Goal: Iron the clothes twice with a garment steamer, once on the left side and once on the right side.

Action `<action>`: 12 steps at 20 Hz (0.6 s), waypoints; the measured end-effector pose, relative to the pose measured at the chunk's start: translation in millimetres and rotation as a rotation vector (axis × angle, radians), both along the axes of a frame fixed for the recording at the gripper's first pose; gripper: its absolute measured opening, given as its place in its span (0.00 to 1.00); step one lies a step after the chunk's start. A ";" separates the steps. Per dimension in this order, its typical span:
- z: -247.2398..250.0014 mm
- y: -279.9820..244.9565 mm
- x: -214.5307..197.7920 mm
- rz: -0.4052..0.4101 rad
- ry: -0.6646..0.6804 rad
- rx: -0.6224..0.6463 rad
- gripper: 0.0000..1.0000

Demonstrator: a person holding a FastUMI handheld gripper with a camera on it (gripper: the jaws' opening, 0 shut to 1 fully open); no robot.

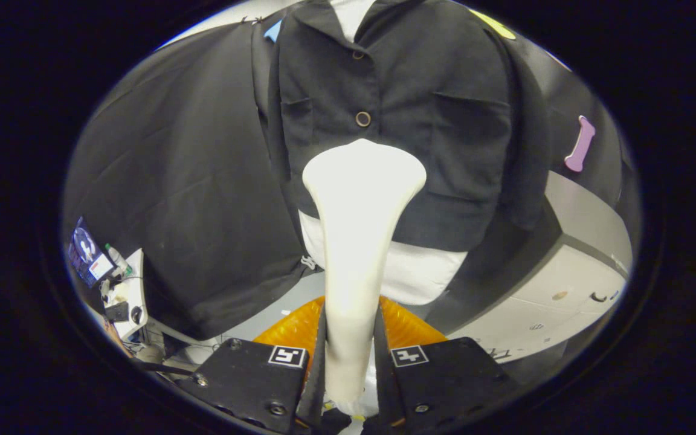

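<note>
A dark short jacket (pixel 408 103) with round buttons hangs on a white torso form (pixel 420 275) straight ahead of me. My gripper (pixel 351 356) is shut on the handle of a white garment steamer (pixel 360 199), both fingers pressing its narrow shaft. The steamer's wide head rises beyond the fingers and sits at the middle of the jacket's front, just below the lower button (pixel 363 118), near the hem. Whether the head touches the cloth I cannot tell.
An orange ribbed piece (pixel 408 329) lies just ahead of the fingers, under the torso form. A white cabinet (pixel 571 290) stands to the right. A small white table (pixel 130 296) with a screen, a bottle and small items sits low at the left.
</note>
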State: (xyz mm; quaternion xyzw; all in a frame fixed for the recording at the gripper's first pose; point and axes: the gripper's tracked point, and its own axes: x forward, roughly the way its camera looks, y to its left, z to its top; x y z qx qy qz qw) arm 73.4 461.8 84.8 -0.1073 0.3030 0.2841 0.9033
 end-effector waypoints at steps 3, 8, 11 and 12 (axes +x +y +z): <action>9.6 -38.1 -13.9 -0.030 -0.012 0.030 0.38; 16.4 -123.6 -37.9 -0.093 -0.025 0.040 0.38; 19.8 -180.4 -49.2 -0.132 -0.033 0.040 0.38; 21.2 -200.9 -55.3 -0.148 -0.034 0.044 0.38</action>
